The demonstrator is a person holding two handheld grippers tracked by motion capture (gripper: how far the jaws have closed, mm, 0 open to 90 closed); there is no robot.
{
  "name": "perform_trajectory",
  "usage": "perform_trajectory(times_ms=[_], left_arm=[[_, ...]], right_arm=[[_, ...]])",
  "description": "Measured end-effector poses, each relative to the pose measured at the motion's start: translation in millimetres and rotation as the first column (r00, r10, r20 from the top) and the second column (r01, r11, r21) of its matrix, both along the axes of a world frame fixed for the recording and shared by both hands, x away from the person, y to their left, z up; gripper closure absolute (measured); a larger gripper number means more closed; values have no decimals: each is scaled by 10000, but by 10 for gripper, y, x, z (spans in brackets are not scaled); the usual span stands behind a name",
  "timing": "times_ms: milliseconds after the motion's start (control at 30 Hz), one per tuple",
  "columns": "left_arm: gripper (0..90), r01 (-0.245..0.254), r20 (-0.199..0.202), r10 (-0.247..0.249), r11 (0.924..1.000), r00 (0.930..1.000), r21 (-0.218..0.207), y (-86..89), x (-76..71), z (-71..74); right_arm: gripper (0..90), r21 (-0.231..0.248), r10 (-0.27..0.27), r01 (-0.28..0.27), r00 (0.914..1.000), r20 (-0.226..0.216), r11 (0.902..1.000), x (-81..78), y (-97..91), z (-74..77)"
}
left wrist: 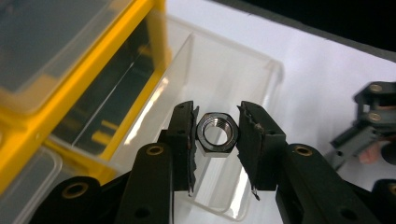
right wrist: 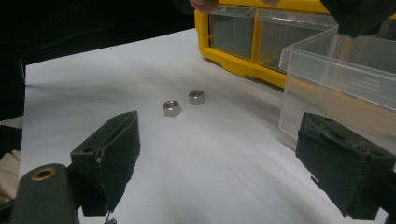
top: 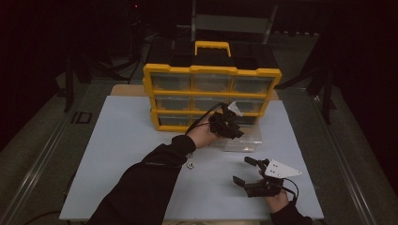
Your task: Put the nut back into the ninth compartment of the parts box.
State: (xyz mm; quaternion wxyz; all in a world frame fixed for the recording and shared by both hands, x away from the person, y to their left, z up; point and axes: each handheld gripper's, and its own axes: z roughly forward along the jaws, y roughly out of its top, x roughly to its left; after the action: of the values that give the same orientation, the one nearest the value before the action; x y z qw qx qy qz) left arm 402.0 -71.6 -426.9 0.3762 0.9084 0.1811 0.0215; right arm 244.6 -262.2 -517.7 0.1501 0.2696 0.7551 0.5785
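At the left of centre in the high view two spare nuts [top: 189, 164] lie on the white mat [top: 117, 154]. Mid-frame, the left gripper [left wrist: 217, 134] pinches a hex nut [left wrist: 217, 134] over the pulled-out clear drawer [left wrist: 224, 84]; best lower it well inside before letting go. Lower right, the right gripper [top: 245, 170] hangs wide open, empty.

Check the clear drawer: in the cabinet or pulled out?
Pulled out: the clear drawer sits on the white mat before the yellow cabinet.
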Motion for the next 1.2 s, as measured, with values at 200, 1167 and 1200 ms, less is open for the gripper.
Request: perform_trajectory(times_ms=[200, 1167, 1200], left_arm=[[660, -267, -282, 280, 9987, 9992, 444, -56, 21, -71], [138, -674, -637, 659, 9975, 9958, -215, 122, 19, 96], [77, -697, -557, 682, 9973, 9961, -248, 149, 3, 100]], right_arm=[[139, -5, 20, -20, 10000, -3, 10000, 1, 3, -1], [141, -4, 79, -79, 10000, -60, 10000, 1, 4, -3], [141, -3, 85, -85, 9999, -55, 10000, 0, 6, -1]])
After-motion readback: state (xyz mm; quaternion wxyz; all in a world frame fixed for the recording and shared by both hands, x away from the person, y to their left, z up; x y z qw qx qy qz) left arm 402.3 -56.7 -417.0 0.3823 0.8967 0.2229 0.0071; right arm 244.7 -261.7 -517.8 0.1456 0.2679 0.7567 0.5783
